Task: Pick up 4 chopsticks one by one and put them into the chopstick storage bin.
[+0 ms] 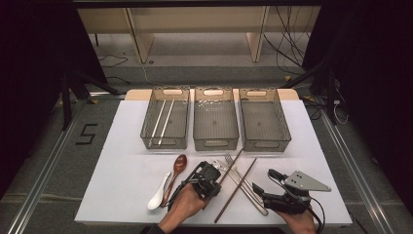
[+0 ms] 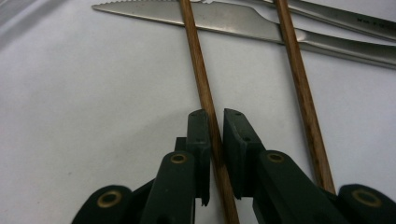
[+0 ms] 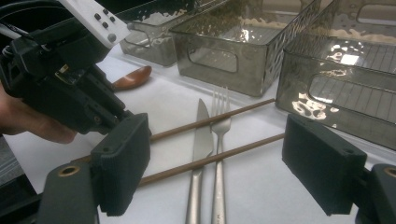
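Chopstick of slim brown wood (image 2: 205, 88), pinched between the left gripper (image 2: 212, 122) pads beside the steel knife (image 2: 224, 18): lift level, avoiding its twin (image 2: 301, 88); right gripper (image 3: 219, 163) waits spread.

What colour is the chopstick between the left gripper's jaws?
Reddish brown wood; the chopstick shows best in the left gripper view.

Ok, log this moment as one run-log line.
left hand-held gripper: shut on brown chopstick | right hand-held gripper: open, holding nothing | second brown chopstick, knife: on table
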Demonstrator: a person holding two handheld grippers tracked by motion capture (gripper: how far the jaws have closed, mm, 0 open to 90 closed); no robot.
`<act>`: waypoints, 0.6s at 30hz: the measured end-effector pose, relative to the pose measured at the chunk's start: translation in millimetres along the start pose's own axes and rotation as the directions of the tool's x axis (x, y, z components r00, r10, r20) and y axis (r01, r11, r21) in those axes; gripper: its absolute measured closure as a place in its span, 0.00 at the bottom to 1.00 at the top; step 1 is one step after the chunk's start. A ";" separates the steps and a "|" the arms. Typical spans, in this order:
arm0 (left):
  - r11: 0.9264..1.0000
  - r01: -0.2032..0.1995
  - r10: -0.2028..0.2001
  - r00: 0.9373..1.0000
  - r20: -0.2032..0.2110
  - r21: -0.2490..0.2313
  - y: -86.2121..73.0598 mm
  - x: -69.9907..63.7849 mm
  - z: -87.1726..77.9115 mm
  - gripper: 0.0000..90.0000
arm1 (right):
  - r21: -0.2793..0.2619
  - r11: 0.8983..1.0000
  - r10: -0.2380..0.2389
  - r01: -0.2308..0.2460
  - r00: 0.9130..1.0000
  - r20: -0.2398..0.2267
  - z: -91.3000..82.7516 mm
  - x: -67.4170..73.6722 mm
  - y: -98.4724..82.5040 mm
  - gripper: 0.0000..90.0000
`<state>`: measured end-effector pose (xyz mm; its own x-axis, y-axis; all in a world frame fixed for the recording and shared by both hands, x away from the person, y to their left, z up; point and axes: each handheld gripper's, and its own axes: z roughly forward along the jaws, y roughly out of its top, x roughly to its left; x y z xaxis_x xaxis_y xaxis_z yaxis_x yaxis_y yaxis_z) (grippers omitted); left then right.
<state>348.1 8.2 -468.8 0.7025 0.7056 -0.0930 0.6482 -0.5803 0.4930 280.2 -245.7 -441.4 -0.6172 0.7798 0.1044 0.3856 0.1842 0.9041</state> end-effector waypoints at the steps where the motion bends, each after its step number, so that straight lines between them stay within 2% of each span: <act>1: 1.000 0.003 -0.003 1.000 0.003 0.004 -0.2 1.5 -0.4 0.90 | 0.000 1.000 -0.001 0.001 1.000 0.000 0.0 -0.1 0.0 0.27; 5: 1.000 0.010 -0.010 1.000 -0.010 0.014 -1.4 6.2 -2.2 0.91 | 0.001 1.000 0.001 -0.001 1.000 0.000 0.3 -0.4 -0.2 0.27; 9: 1.000 0.012 -0.012 1.000 -0.003 0.014 -2.0 9.1 -2.8 0.93 | 0.004 1.000 0.003 -0.003 1.000 0.000 0.4 -0.7 -0.2 0.27; 15: 1.000 -0.001 0.001 1.000 -0.012 0.016 -1.5 9.5 -2.9 0.93 | 0.000 1.000 0.001 -0.001 1.000 0.000 -0.1 -1.2 -0.3 0.27; 18: 1.000 -0.007 0.007 1.000 -0.003 0.016 -1.7 10.9 -3.2 0.93 | -0.001 1.000 0.001 -0.001 1.000 0.001 -0.4 -1.4 -0.3 0.27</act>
<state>353.7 18.2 -467.9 0.7063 0.7026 -0.0867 0.6476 -0.5918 0.4800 280.7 -247.1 -441.7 -0.6164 0.7803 0.1052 0.3856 0.1826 0.9044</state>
